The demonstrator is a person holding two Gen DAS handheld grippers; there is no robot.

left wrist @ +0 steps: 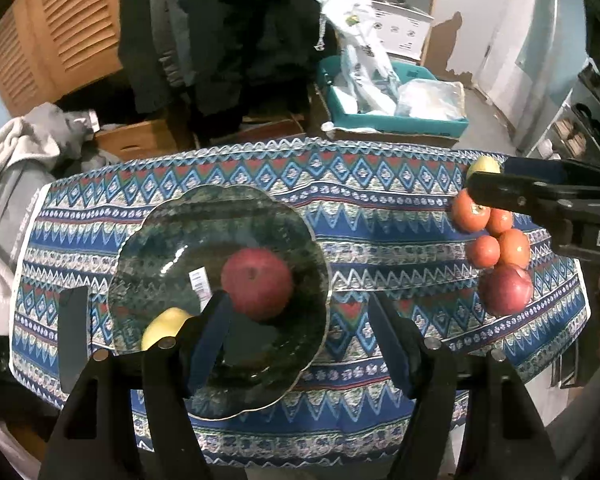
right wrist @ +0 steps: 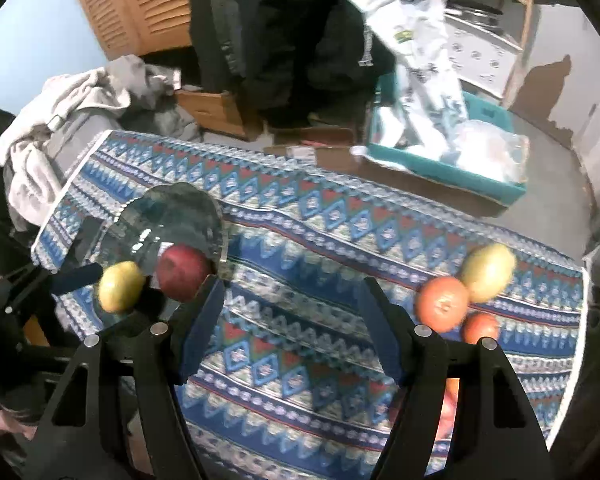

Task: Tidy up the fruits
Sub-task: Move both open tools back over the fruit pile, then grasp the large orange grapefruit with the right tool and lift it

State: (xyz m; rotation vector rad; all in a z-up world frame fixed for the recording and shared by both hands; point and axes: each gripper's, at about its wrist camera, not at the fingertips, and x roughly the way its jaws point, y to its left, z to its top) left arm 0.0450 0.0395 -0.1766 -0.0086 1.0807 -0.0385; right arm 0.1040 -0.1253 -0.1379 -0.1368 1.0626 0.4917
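Observation:
A dark glass plate [left wrist: 172, 240] sits on the patterned tablecloth and holds a red apple [left wrist: 257, 283] and a yellow-green fruit [left wrist: 162, 326]. My left gripper [left wrist: 300, 312] is open and empty just above the plate's near side. At the right lie several orange fruits [left wrist: 485, 250], a red apple [left wrist: 505, 290] and a yellow fruit [left wrist: 485, 166]. My right gripper [right wrist: 290, 296] is open and empty over the cloth between plate [right wrist: 172, 216] and fruit pile. The right wrist view shows the plated apple [right wrist: 183, 267], an orange [right wrist: 442, 302] and a yellow-green fruit [right wrist: 487, 272].
The table [left wrist: 380, 208] has its far edge near a teal bin [left wrist: 396, 120] holding plastic bags. Cardboard boxes [left wrist: 136, 140] and a heap of grey clothes [left wrist: 16, 168] lie behind and to the left. Dark hanging coats are at the back.

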